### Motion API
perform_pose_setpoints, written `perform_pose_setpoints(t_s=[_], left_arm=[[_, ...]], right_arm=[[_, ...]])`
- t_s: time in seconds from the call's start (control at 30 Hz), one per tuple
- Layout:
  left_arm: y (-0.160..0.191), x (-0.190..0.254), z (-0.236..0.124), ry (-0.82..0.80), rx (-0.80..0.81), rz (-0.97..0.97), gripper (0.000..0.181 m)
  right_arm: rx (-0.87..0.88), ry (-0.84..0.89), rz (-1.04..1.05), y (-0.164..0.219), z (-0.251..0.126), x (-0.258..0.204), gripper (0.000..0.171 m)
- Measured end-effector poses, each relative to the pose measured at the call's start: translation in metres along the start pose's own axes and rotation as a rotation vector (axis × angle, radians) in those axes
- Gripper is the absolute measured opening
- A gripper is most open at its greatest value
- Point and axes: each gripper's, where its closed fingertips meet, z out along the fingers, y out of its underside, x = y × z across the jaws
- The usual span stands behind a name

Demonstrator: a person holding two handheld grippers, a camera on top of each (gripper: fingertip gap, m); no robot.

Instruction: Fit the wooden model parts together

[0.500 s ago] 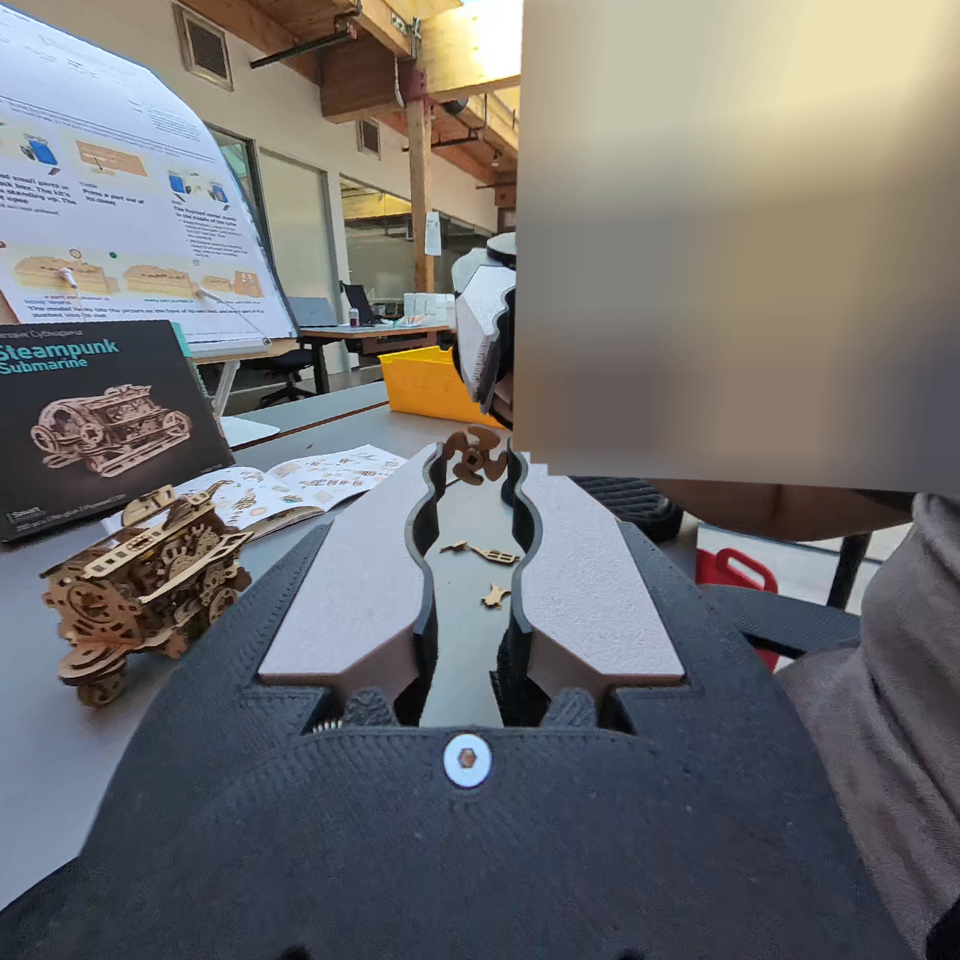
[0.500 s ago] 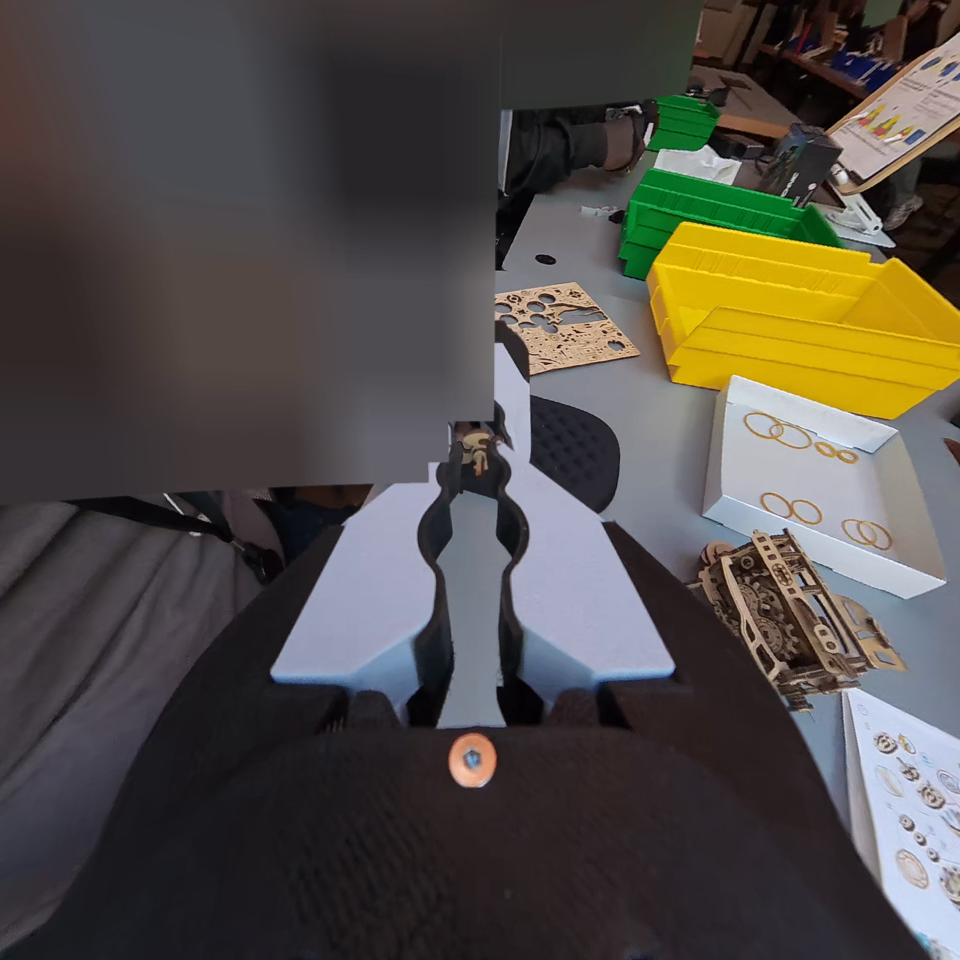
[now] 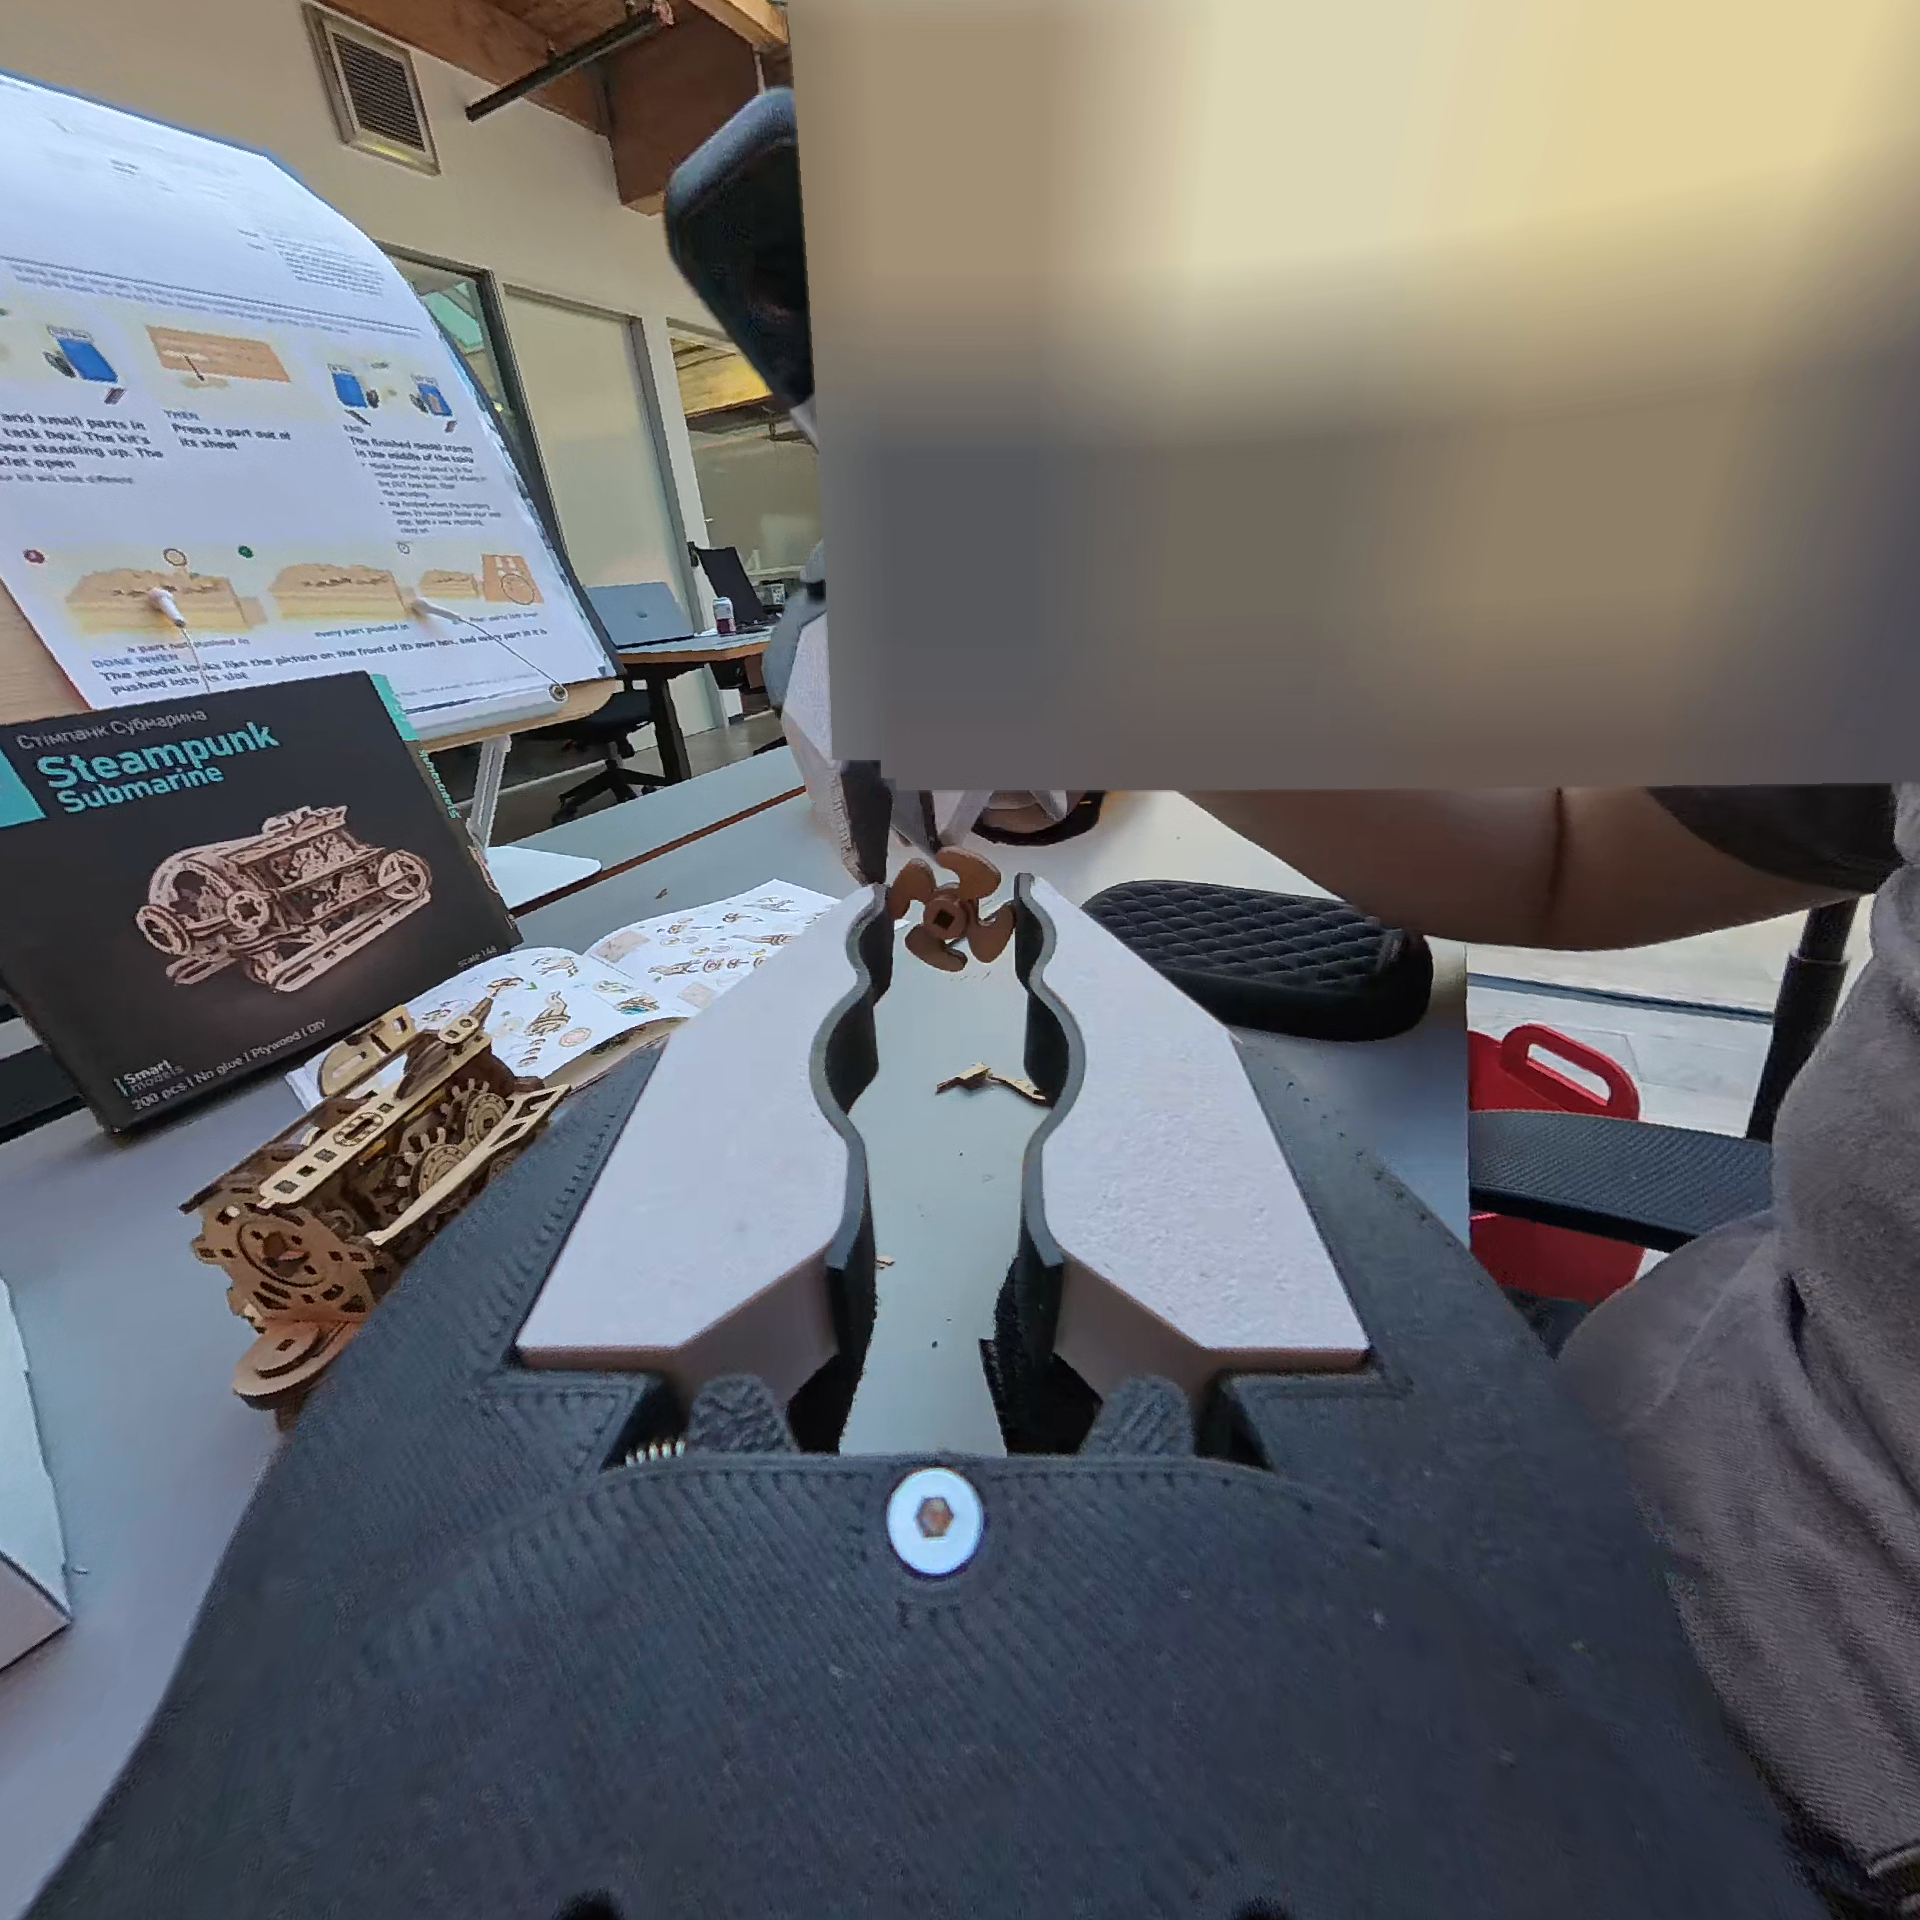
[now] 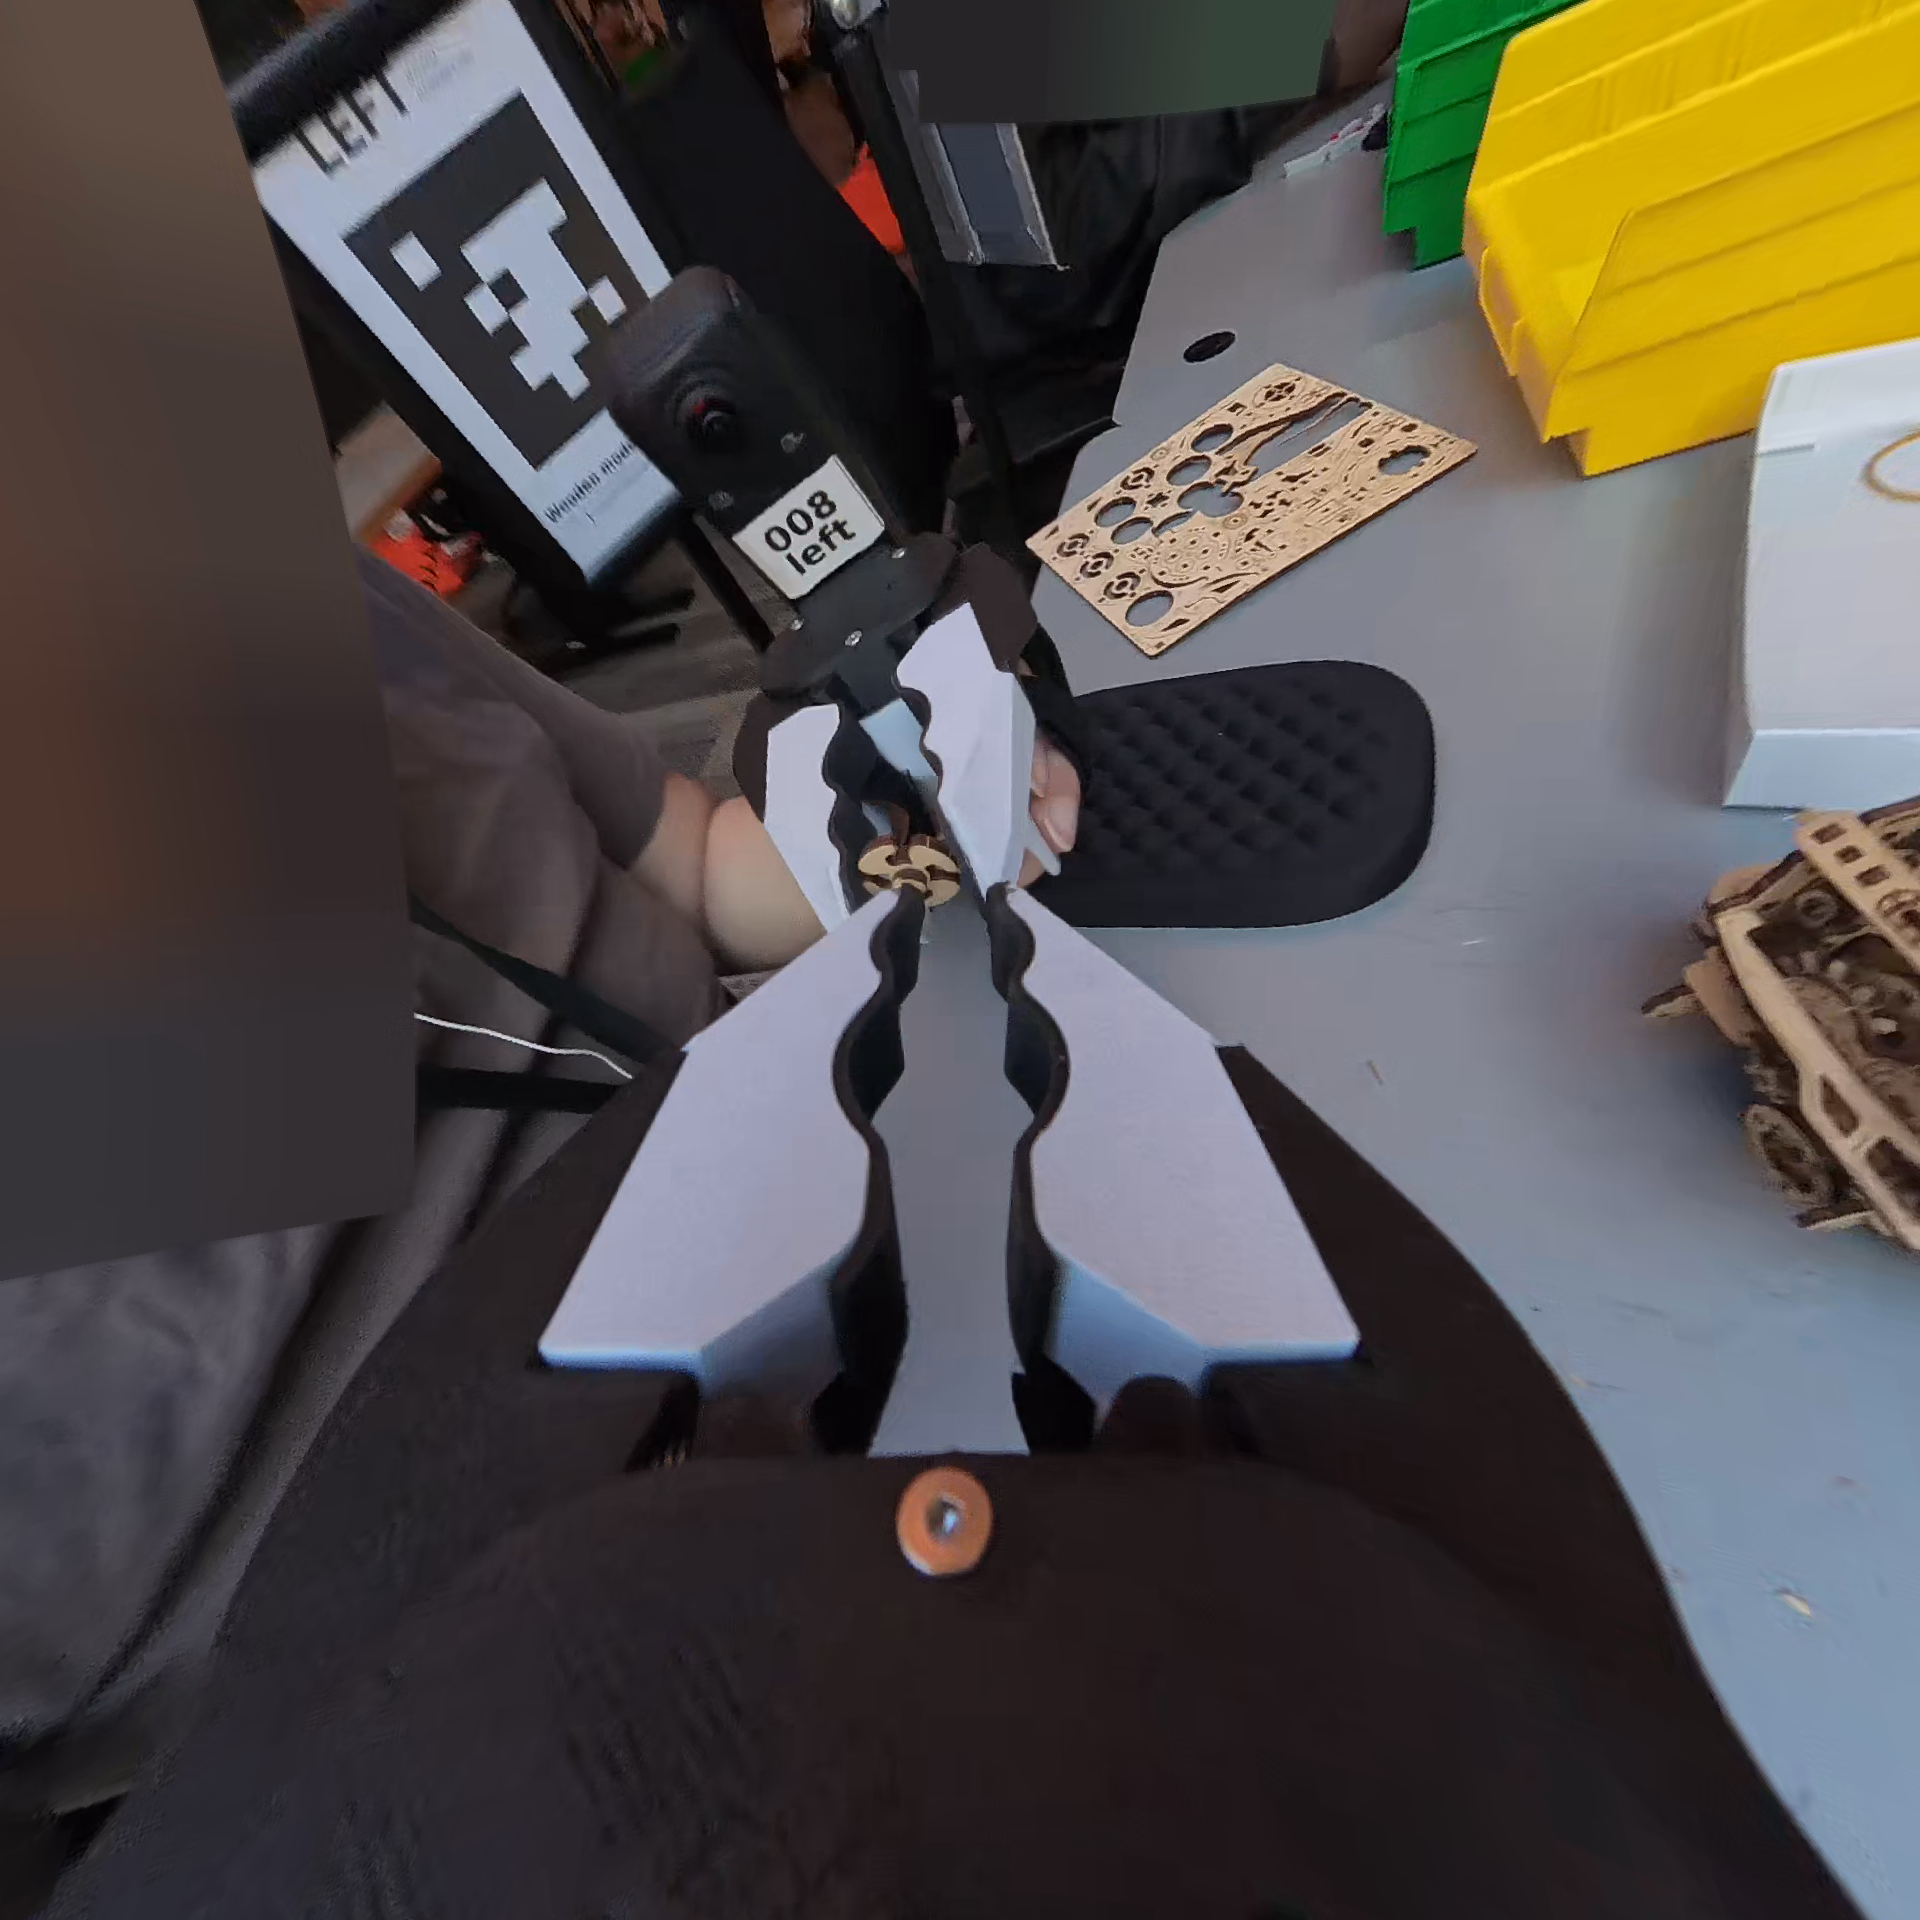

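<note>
The grey surface (image 4: 1558, 1299) carries almost everything here. At its far right side stand stacked yellow bins (image 4: 1704, 208), with green bins (image 4: 1439, 114) behind them. The dark kit box (image 3: 218, 894) stands upright at the left, with an open instruction booklet (image 3: 623, 987) lying flat near it. A black padded mat (image 4: 1236, 790) lies near the middle, and a flat wooden parts sheet (image 4: 1247, 509) lies just behind it. The half-built wooden model (image 3: 364, 1174) rests on the surface to the left of the left tongs (image 3: 948, 914). These tongs stand narrow and grip a small wooden propeller (image 3: 948, 920) at their tips, held above the surface. The right tongs (image 4: 943, 902) are also narrow; their tips meet the same propeller (image 4: 906, 871) from the opposite side, but I cannot tell if they really pinch it. A few small wooden pieces (image 3: 992, 1083) lie loose on the surface under the left tongs.
</note>
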Motion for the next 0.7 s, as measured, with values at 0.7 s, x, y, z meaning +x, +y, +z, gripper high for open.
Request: perform_pose_setpoints(t_s=[0.7], left_arm=[[-0.001,-0.012,0.009,-0.035,-0.011,0.056,0.021]], right_arm=[[0.009,-0.108,0.211,0.004,-0.002,0.002,0.005]])
